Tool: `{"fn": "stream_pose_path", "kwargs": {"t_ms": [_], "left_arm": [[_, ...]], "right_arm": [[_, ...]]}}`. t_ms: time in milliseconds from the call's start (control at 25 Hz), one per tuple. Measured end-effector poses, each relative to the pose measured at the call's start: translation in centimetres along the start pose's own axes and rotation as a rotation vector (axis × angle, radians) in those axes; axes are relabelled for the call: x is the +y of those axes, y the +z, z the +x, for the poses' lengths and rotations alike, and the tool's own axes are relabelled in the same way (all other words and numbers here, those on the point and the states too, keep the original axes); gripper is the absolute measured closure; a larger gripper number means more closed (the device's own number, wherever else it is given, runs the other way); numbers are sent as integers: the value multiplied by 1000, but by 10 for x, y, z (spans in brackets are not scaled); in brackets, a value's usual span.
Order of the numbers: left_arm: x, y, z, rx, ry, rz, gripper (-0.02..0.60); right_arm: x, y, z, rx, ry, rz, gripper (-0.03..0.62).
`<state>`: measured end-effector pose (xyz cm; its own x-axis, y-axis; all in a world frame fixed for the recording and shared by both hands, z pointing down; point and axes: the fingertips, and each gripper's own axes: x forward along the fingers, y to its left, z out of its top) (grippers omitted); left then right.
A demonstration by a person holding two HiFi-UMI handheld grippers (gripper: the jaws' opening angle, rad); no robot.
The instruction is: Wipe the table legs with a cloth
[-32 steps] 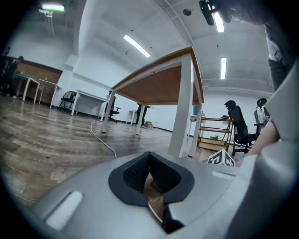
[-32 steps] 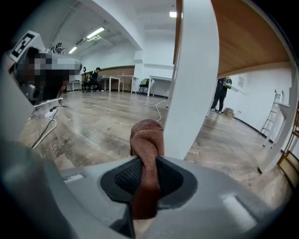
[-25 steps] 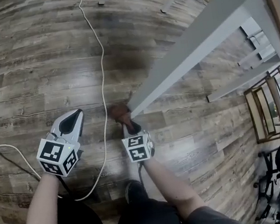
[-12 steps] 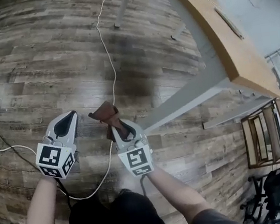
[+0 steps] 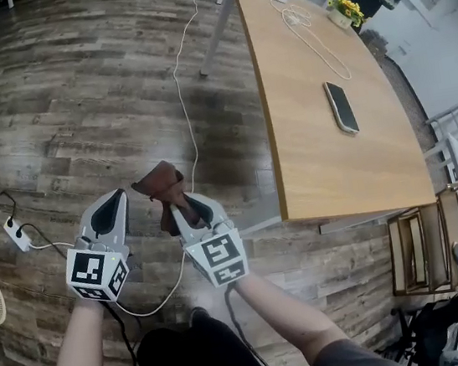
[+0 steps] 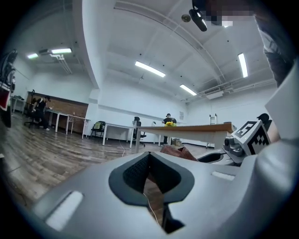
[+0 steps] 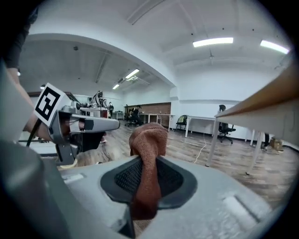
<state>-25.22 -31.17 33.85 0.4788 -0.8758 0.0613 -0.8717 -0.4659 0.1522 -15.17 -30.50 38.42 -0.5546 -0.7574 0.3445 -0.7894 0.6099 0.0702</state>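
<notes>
Now beside the left tongs (image 5: 115,197), right tongs (image 5: 177,208) pinch cloth (image 5: 160,183).

1. The cloth (image 5: 165,193) is rust-brown with a knit texture.
2. The left gripper (image 5: 117,193) and right gripper (image 5: 176,204) are pale grey with black pads. Their cubes carry black-and-white square markers.
3. The table (image 5: 309,150) top is light wood.
4. The phone (image 5: 341,107) is black.
5. The floor (image 5: 72,90) shows grey-brown planks.
</notes>
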Motion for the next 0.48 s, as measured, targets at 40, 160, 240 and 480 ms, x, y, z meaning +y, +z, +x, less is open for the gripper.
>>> {"fn": "stream_pose_path", "kwargs": {"t_ms": [40, 160, 240, 480], "left_arm": [[0, 19, -3, -8, 14, -7, 562], [-1, 78, -15, -33, 52, -25, 561], [-2, 113, -23, -43, 84, -26, 561], [-10, 187, -43, 3, 159, -10, 563]], "right_arm": [[0, 21, -3, -13, 14, 18, 526], [0, 81, -18, -51, 41, 70, 526], [-3, 117, -30, -67, 50, 99, 526], [-13, 187, -65, -48, 71, 117, 526]]}}
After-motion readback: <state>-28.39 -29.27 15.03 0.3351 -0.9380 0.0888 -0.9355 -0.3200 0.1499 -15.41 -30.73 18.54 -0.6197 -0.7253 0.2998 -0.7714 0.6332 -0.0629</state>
